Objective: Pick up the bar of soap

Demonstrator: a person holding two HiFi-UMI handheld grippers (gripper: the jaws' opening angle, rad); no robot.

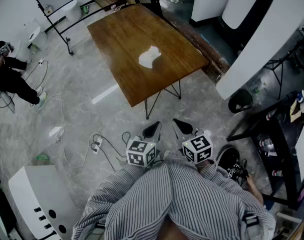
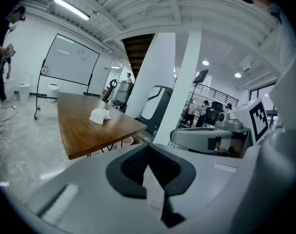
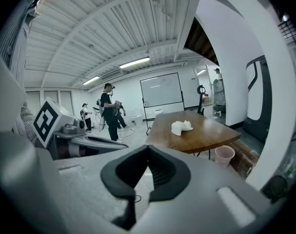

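Note:
A white lumpy object [image 1: 149,57], apparently the soap, lies near the middle of a brown wooden table [image 1: 126,39] far ahead of me. It also shows small in the left gripper view, the white object [image 2: 99,115], and in the right gripper view, the same object [image 3: 181,126]. My left gripper [image 1: 152,129] and right gripper [image 1: 183,127] hang side by side close to my striped shirt, well short of the table's near corner. Both point toward the table. The left gripper [image 2: 148,146] has its jaws together and empty, and so does the right gripper [image 3: 148,149].
Cables and a power strip [image 1: 96,145] lie on the grey floor left of me. A black shelf rack [image 1: 277,149] stands at the right, a white machine [image 1: 31,199] at the lower left. A person [image 1: 9,79] stands far left. A pink bin [image 3: 224,156] sits under the table's corner.

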